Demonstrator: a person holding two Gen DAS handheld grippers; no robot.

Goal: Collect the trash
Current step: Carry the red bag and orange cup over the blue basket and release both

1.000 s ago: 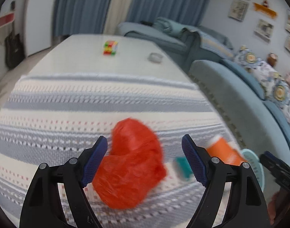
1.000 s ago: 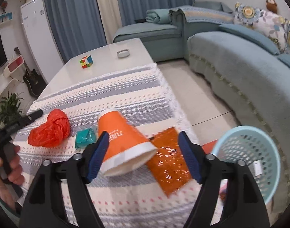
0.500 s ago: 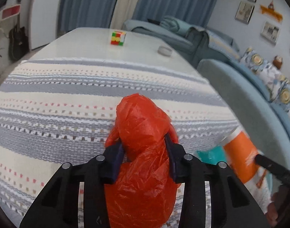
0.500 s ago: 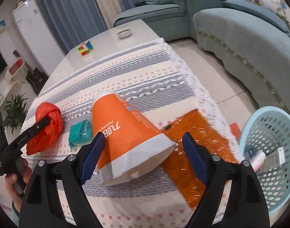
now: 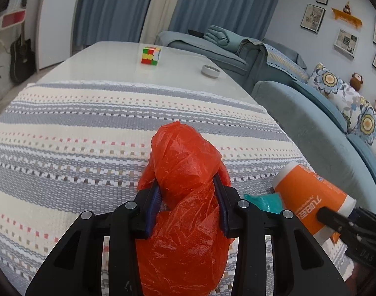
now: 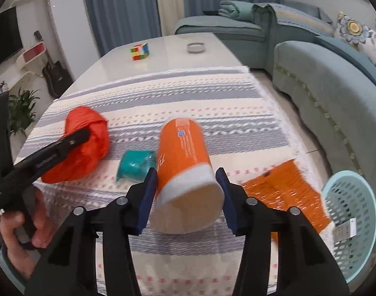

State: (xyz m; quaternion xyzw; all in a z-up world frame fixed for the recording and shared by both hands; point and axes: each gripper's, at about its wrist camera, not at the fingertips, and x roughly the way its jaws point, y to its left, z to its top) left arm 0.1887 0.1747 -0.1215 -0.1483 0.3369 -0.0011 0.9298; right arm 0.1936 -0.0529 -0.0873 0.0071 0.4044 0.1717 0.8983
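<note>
My left gripper is shut on a crumpled red plastic bag over the striped tablecloth; the bag also shows in the right wrist view. My right gripper is shut on an orange paper cup lying on its side, open end towards the camera. The cup also shows in the left wrist view. A teal crumpled wrapper lies between bag and cup. An orange foil wrapper lies at the cloth's right edge.
A light blue mesh basket stands on the floor to the right of the table, with a scrap inside. A Rubik's cube and a small grey dish sit on the far bare tabletop. A blue sofa runs along the right.
My left gripper closed on the red bag. My right gripper closed around the orange cup, which turned its open end towards the camera.
</note>
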